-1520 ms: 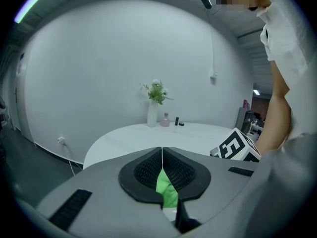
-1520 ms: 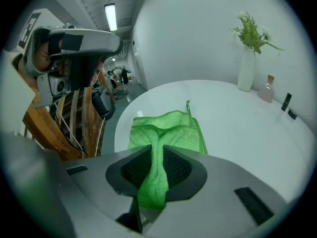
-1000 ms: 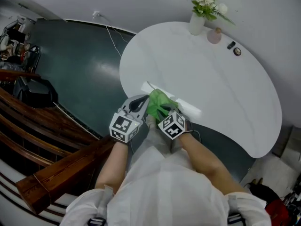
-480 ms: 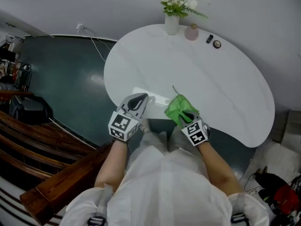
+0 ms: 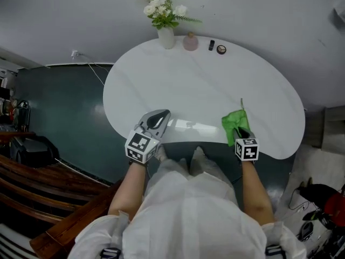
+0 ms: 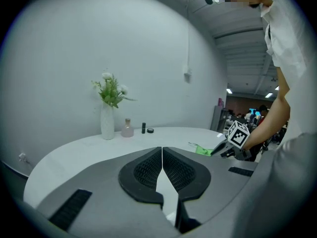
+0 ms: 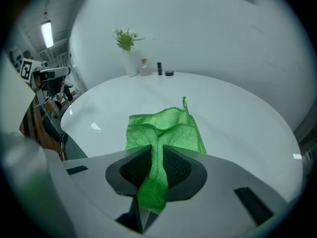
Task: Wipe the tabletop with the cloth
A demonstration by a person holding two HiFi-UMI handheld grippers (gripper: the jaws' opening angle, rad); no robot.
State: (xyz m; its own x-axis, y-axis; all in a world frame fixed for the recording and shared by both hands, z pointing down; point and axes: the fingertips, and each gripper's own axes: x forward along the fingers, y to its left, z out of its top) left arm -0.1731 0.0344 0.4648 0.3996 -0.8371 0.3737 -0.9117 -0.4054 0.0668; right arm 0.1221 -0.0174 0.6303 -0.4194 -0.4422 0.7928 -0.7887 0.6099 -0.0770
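The green cloth (image 5: 233, 124) lies spread on the white tabletop (image 5: 205, 85) near its front right edge. My right gripper (image 5: 242, 135) is shut on the cloth's near end. In the right gripper view a bunched strip of the cloth (image 7: 166, 130) runs between the pads of the right gripper (image 7: 157, 150), and the rest lies flat ahead. My left gripper (image 5: 157, 118) hovers over the table's front left edge. Its jaws are shut with nothing in them, as the left gripper view (image 6: 162, 150) shows.
At the table's far edge stand a white vase of flowers (image 5: 165, 36), a pink bottle (image 5: 190, 42) and two small dark items (image 5: 216, 47). The floor on the left is dark green, with wooden steps (image 5: 32, 198) beyond it. A cable (image 5: 91, 69) trails there.
My right gripper has dragged the cloth to the right along the table's front edge, away from the left gripper. The left gripper has stayed by the front left edge.
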